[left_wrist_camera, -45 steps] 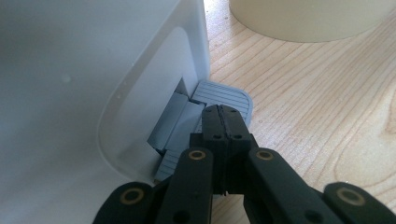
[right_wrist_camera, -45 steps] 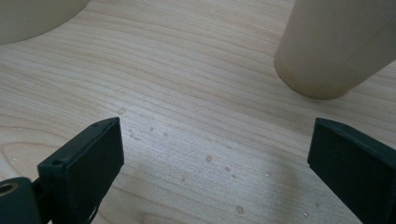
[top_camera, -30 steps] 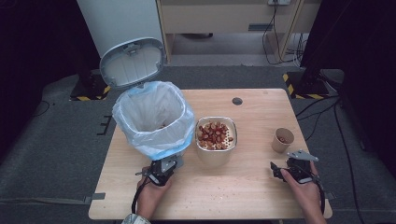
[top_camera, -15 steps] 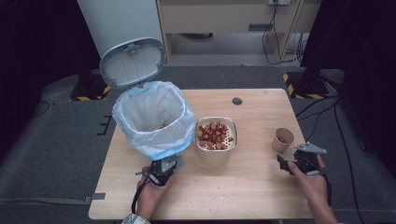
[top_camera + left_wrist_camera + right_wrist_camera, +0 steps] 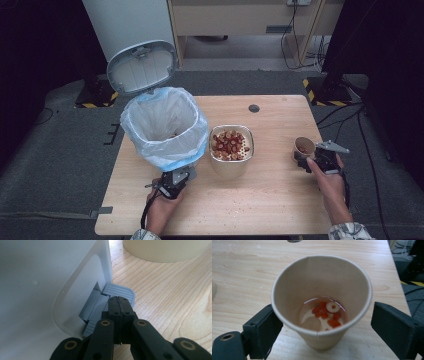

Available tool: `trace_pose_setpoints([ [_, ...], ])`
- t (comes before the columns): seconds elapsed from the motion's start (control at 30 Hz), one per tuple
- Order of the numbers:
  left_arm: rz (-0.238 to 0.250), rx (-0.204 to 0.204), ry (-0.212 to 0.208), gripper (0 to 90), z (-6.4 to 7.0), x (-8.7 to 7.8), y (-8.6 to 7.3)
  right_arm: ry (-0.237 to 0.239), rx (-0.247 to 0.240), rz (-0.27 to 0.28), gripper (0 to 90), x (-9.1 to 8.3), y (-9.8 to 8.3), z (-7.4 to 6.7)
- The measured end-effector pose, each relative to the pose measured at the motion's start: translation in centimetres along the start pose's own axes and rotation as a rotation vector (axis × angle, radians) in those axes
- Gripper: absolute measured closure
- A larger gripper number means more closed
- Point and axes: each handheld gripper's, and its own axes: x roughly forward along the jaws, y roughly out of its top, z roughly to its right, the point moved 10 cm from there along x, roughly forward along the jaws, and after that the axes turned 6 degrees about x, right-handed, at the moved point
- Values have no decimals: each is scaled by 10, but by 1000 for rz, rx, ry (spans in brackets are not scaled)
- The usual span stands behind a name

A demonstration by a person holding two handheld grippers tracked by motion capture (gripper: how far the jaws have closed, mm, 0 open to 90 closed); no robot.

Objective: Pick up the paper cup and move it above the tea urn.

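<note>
Near the table's [image 5: 280,210] front-left edge, the lidded bin [image 5: 165,127] stands open, the clenched left gripper [image 5: 119,305] pressing its pedal [image 5: 120,291]. At the right edge, the right gripper [image 5: 324,326] has just been widening its jaws around the paper cup [image 5: 322,302], not yet clamped; lifting and emptying the cup's leftovers into the bin remain.

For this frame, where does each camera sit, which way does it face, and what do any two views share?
High view: above the person's side, looking forward and down on the table; both forearms, left gripper and right gripper show.
Left gripper view: looks along shut jaws resting on the bin's grey pedal.
Right gripper view: looks between jaws that have just been opening, the paper cup between them.
Shared: the cup and the pedal also appear in the high view.
</note>
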Motion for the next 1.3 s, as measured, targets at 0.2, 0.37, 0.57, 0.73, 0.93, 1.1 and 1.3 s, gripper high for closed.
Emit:
trace_pose_setpoints([
  [0.2,0,3,2,893,0,0,0,14,-7,5,146,9,0,2],
  [0.37,0,1,1,893,0,0,0,32,-20,6,189,15,2,-1],
  [0.57,-2,1,0,893,0,0,0,34,-76,3,311,19,1,-6],
  [0.73,-2,1,-1,893,0,0,0,45,-105,15,332,11,6,-11],
  [0.93,-2,1,-1,893,0,0,0,75,-138,23,342,0,13,-21],
  [1.1,-2,1,-1,894,0,0,0,107,-174,30,346,-8,28,-32],
  [1.3,-2,-1,-2,894,0,0,0,134,-212,37,347,-14,50,-45],
])
